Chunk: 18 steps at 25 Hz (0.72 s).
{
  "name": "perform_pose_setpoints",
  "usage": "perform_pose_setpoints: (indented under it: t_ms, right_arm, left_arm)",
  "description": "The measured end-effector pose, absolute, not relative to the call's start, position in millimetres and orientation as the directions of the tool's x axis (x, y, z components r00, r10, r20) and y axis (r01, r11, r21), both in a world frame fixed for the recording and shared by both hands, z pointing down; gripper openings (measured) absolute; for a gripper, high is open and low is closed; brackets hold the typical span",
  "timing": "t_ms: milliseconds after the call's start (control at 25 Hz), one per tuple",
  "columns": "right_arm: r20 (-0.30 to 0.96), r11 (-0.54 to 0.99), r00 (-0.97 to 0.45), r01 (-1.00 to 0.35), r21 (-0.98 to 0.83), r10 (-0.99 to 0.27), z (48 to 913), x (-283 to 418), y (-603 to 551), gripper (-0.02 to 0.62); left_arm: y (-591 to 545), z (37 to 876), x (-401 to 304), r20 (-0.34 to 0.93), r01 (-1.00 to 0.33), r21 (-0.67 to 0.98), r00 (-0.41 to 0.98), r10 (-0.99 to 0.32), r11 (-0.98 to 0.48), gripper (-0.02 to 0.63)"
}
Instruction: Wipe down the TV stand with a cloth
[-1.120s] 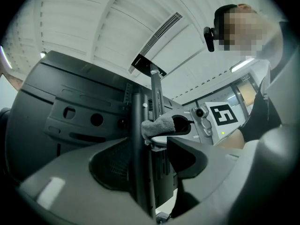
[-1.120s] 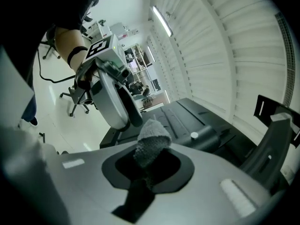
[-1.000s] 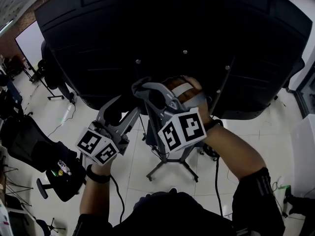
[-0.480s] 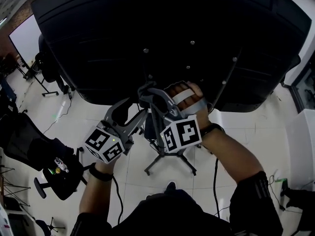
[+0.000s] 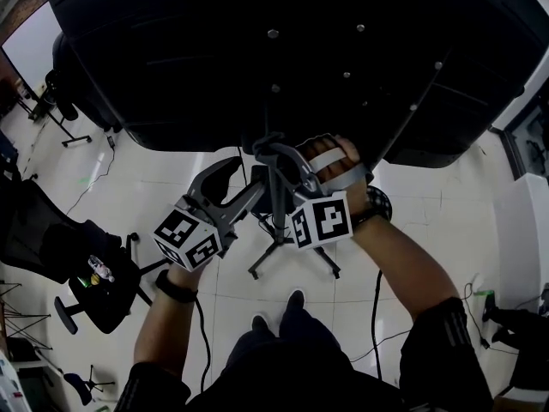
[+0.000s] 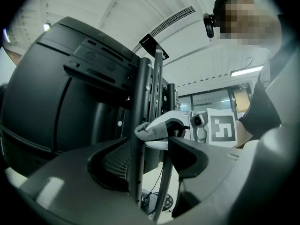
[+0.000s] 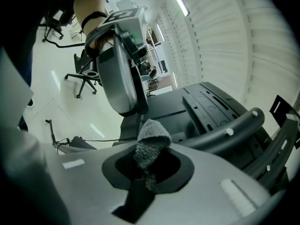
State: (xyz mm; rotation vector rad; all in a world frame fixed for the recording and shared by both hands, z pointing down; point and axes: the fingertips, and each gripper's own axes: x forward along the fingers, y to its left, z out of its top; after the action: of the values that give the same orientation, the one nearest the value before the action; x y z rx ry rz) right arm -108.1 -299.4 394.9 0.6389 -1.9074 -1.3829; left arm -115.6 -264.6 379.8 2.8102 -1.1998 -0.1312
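Note:
The black TV (image 5: 300, 50) shows its back, mounted on a stand with a dark upright pole (image 6: 137, 125) and splayed legs (image 5: 292, 251) on the floor. My right gripper (image 7: 149, 165) is shut on a grey cloth (image 7: 151, 142), and the cloth (image 6: 153, 129) rests against the pole just below the TV. My left gripper (image 6: 150, 153) is level, with the pole between its jaws. Its jaws have just been opening, and a gap shows beside the pole. In the head view the left gripper (image 5: 232, 174) and right gripper (image 5: 274, 151) meet at the pole.
A black office chair (image 5: 94, 281) stands on the white floor at the left. Cables (image 5: 375, 307) trail across the floor on the right. The person's feet (image 5: 296, 303) are just behind the stand's legs. A second thin bar (image 6: 163, 172) runs beside the pole.
Both grippers have slid down the pole, out from under the TV's lower edge. The left jaws stand wider. The cloth stays in the right gripper.

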Motion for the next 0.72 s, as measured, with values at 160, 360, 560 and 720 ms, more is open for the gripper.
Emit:
perform_pose_setpoints:
  t_ms: [160,360,560,720]
  right_arm:
    - [0.288,0.347,-0.624,0.028,0.937,-0.727,430,-108,-300,0.049]
    - [0.33,0.386,-0.606,0.042,0.922,-0.724,470,-108,-300,0.049]
    - [0.368,0.422,-0.593,0.054,0.905,-0.716,513,-110,-300,0.048]
    - [0.407,0.463,-0.574,0.053,0.885,-0.711,550,-106,-299,0.048]
  left_arm:
    - [-267,415,-113,-0.018,-0.701,0.125,0.706,-0.708,-0.703,0.282]
    - [-269,461,-109,0.055,-0.702,0.123,0.71,-0.702,-0.701,0.291]
    - [-266,505,-109,0.108,-0.699,0.15,0.715,-0.691,-0.699,0.298]
    - [-264,535,-107,0.134,-0.694,0.172,0.719,-0.682,-0.699,0.302]
